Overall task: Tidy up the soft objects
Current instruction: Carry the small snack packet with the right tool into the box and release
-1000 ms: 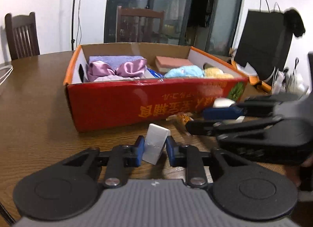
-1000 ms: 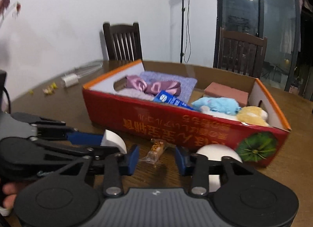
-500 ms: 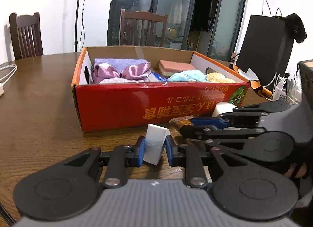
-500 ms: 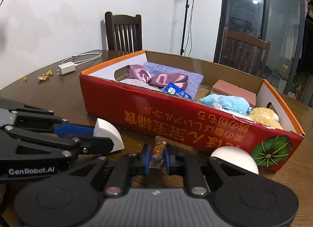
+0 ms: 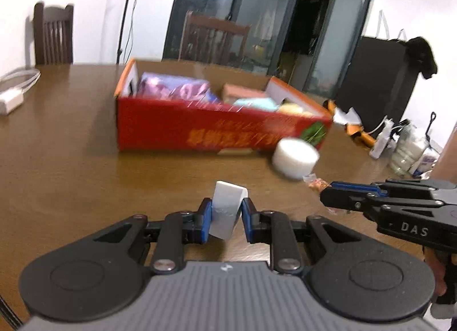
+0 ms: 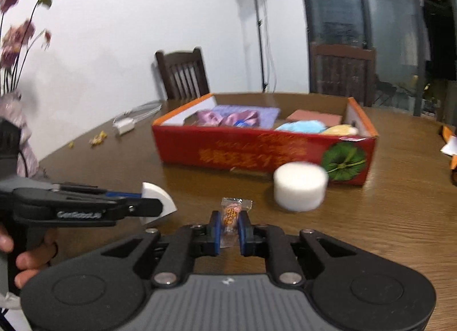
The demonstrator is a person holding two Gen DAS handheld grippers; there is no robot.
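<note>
Between the left gripper (image 5: pixel 227 212) jaws, white wedge (image 5: pixel 227 212) stands upright.

My left claw (image 5: pixel 227 214) pinches a white foam wedge (image 5: pixel 227 212) above the brown wooden bench (image 5: pixel 62 159); my right claw (image 5: pixel 324 191) grips a small wrapped candy (image 5: pixel 317 183) beside a white foam cylinder (image 5: pixel 295 157).

White walls, dark glass doors (image 5: pixel 257 17), wooden chairs (image 6: pixel 182 74) around a brown table (image 5: pixel 71 165).
</note>
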